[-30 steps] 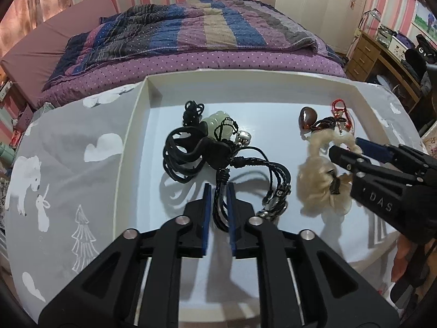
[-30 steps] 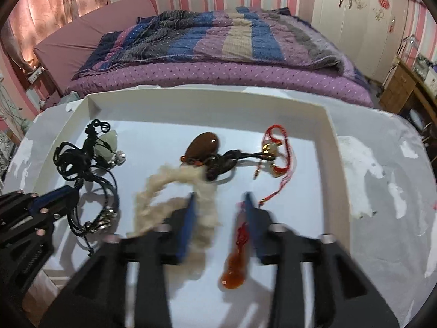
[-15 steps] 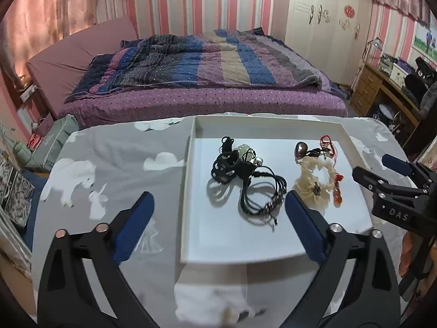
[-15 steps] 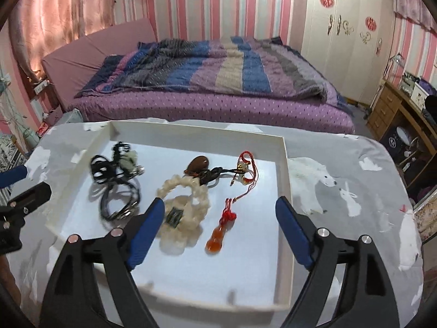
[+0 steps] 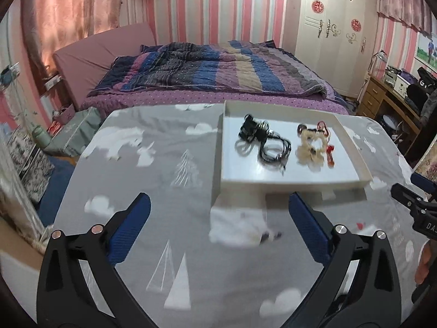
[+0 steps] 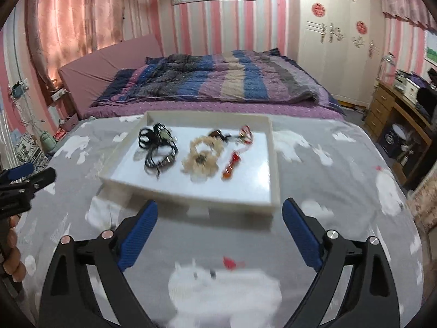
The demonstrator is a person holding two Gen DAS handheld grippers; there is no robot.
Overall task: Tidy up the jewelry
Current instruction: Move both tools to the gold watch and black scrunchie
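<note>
On a desk [image 5: 153,169] covered with a grey cloth printed in white animals and trees, a white tray [image 5: 352,150] holds all the jewelry that can be seen. The left gripper [image 5: 218,225] hangs above the cloth on the near side of the tray, its blue-padded jaws spread wide with nothing between them. The right gripper [image 6: 220,227] does likewise, spread and empty, short of the tray's near wall.

Inside the tray, a black cord bundle [image 6: 157,147] lies to the left, a pale bead loop [image 6: 202,158] in the middle, and a red string piece [image 6: 236,154] with an amber pendant to the right. A dark brown stone [image 6: 215,133] sits just behind the bead loop. Motion blur hides the finer detail, so it cannot be told whether the cords are tangled with one another.

The sorting looks well advanced, perhaps complete: the pieces rest in separate groups, apart from each other, and no jewelry shows loose on the cloth. With both grippers empty and clear of the tray, little seems left beyond, at most, a final tidy of the black bundle, which looks the least orderly of the three. A striped bed [image 5: 213,71] fills the room behind.
</note>
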